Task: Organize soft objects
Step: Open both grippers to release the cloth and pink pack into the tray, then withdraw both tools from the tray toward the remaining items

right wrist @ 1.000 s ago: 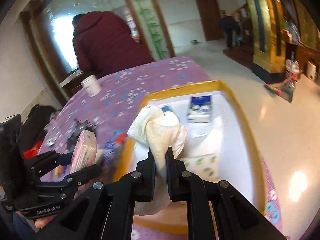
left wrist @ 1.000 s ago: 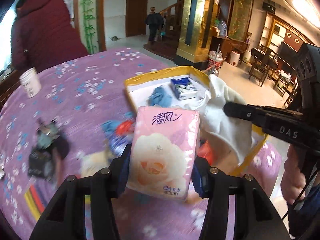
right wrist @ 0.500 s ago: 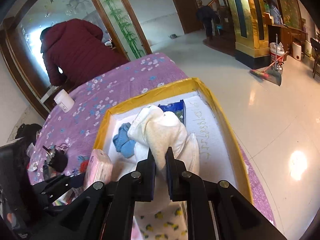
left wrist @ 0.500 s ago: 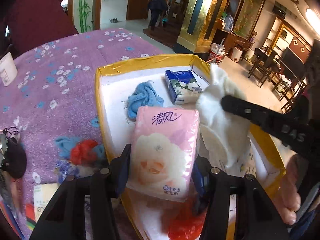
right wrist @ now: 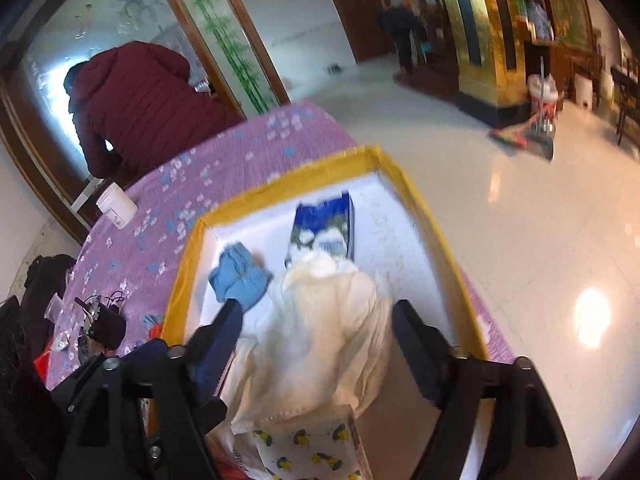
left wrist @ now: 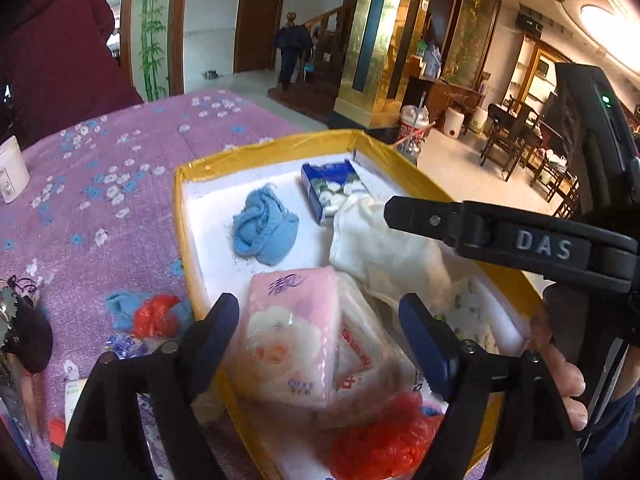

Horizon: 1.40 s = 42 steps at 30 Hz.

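Observation:
A yellow-rimmed white box sits on the table. My left gripper hangs over its near end with its jaws opening. The pink tissue pack lies loose in the box between them, leaning on a clear wrapped pack. My right gripper is also opening, and the white cloth is slumped in the box between its spread fingers, untouched by the pads. Also in the box are a blue cloth, a blue tissue pack and a red plastic bag.
A lemon-print pack lies at the box's near end. On the purple flowered tablecloth are a blue and red bundle, a white cup and a dark pouch. A person in a maroon coat bends beyond the table.
Both grippers moved forward and down over the box, then opened. The pink tissue pack and the white cloth, gripped before, now lie loose in the box.

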Each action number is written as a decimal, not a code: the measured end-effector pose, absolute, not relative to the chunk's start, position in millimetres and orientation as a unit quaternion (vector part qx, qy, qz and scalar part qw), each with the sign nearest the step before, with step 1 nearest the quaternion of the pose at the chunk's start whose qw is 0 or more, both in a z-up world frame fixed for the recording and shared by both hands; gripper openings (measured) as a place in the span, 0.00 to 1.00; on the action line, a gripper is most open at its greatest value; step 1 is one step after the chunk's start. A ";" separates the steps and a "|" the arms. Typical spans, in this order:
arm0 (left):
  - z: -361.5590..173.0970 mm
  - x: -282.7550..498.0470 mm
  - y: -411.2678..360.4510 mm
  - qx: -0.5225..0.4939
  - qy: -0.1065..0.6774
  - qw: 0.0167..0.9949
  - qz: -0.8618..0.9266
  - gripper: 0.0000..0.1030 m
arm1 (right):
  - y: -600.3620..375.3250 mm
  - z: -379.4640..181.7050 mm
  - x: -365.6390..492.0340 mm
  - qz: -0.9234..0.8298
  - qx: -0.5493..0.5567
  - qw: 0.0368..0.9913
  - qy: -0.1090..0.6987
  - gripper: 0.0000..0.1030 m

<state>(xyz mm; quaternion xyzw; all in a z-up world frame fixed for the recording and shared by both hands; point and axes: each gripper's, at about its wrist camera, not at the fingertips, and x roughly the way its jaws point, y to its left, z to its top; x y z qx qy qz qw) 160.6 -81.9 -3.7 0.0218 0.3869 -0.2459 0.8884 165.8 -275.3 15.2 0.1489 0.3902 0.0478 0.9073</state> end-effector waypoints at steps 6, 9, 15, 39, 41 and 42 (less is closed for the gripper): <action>3.2 155.8 -79.3 0.019 0.372 0.895 -0.246 0.83 | -281.7 33.3 146.6 0.068 0.160 0.913 0.369 0.83; 8.9 151.1 -78.9 0.024 0.357 0.903 -0.237 0.86 | -282.7 43.6 128.4 0.068 0.153 0.925 0.341 0.92; 15.8 142.7 -83.9 0.046 0.336 0.911 -0.234 0.90 | -292.9 53.2 101.9 0.059 0.168 0.933 0.311 0.93; 28.4 45.0 4.4 0.045 0.331 0.926 -0.174 0.97 | -215.4 46.3 56.4 0.153 0.113 0.921 0.341 0.92; 22.5 37.9 23.0 0.034 0.338 0.926 -0.162 0.97 | -199.4 42.5 56.6 0.169 0.100 0.917 0.347 0.92; 19.9 33.8 37.0 0.026 0.343 0.927 -0.151 0.97 | -192.6 40.4 56.4 0.176 0.094 0.916 0.349 0.92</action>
